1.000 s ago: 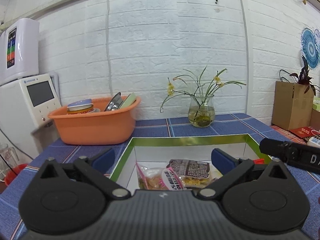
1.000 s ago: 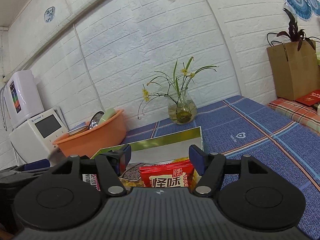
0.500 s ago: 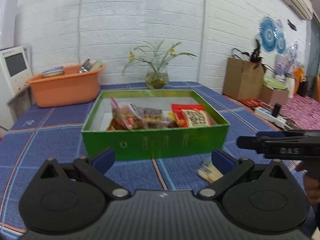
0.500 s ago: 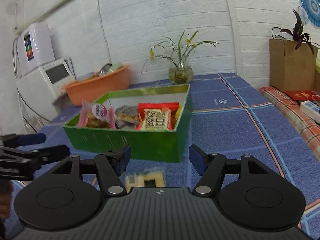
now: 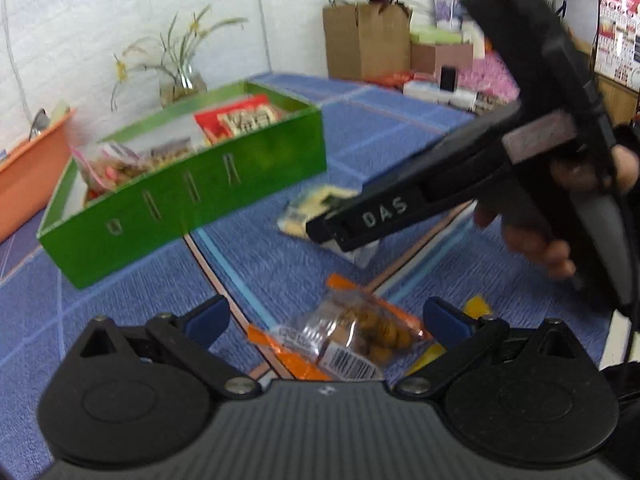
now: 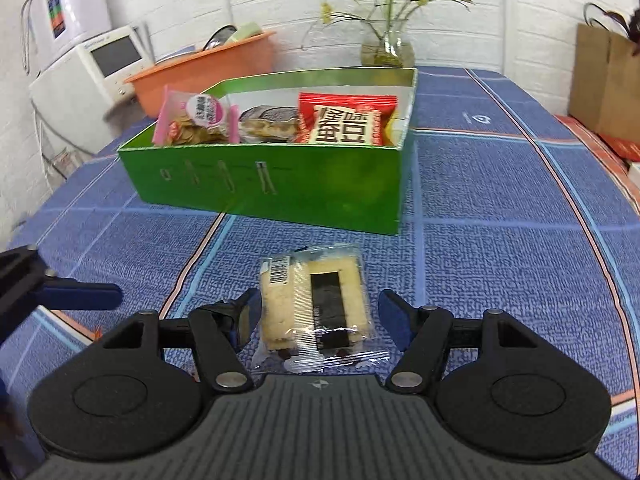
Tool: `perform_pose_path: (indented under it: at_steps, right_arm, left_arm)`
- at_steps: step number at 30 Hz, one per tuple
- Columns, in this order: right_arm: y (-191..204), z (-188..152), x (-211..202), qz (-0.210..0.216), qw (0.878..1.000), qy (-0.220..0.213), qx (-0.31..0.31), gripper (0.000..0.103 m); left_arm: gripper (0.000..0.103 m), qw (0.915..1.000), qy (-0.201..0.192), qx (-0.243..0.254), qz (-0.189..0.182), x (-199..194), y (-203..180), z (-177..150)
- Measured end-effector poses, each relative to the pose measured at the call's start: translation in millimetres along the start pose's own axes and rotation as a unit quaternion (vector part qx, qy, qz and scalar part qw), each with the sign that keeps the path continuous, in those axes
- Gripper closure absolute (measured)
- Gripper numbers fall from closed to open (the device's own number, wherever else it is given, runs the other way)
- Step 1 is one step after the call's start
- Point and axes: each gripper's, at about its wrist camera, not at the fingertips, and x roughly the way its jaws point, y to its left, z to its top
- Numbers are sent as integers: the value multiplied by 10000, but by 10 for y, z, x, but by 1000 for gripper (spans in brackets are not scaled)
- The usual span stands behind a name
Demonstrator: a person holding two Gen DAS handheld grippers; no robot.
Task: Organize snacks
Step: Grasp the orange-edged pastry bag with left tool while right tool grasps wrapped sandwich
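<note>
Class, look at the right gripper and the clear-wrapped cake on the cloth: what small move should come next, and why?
Probably close the right gripper on the cake. Its jaws stand open on either side of the packet, which lies flat on the cloth outside the green box, where other snacks already sit. Lifting comes after a firm grip.

Green box (image 6: 280, 184): glossy card. Tablecloth (image 6: 500, 248): rough woven cloth. Cracker pack (image 6: 316, 304): clear shiny plastic wrap. Orange basin (image 6: 208, 68): smooth plastic.
</note>
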Motion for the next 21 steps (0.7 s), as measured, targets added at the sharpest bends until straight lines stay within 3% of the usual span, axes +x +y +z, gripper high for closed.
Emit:
perform_pose_path:
  at_steps: [3, 5, 11, 13, 15, 21]
  right_arm:
    - [61, -12, 33, -98, 9995, 41, -293, 0]
    - [98, -25, 52, -198, 9985, 22, -509, 0]
    - [80, -58, 61, -166, 9970, -75, -755, 0]
    - [40, -67, 53, -103, 9964, -123, -838, 0]
    - [17, -82, 20, -59, 9958, -181, -890, 8]
    - [-21, -114, -71, -298, 9955, -299, -843, 8]
  left_arm:
    - [2, 9991, 89, -305, -264, 75, 112, -47]
    - [9, 9978, 48, -442, -499, 72, 175, -76]
    - [28, 9970, -6, -408, -662, 43, 204, -89]
    - [32, 9965, -33, -524, -644, 33, 226, -82]
    - [34, 9965, -92, -623, -543, 34, 233, -91]
    - [35, 9940, -187, -1064, -157, -33, 299, -156]
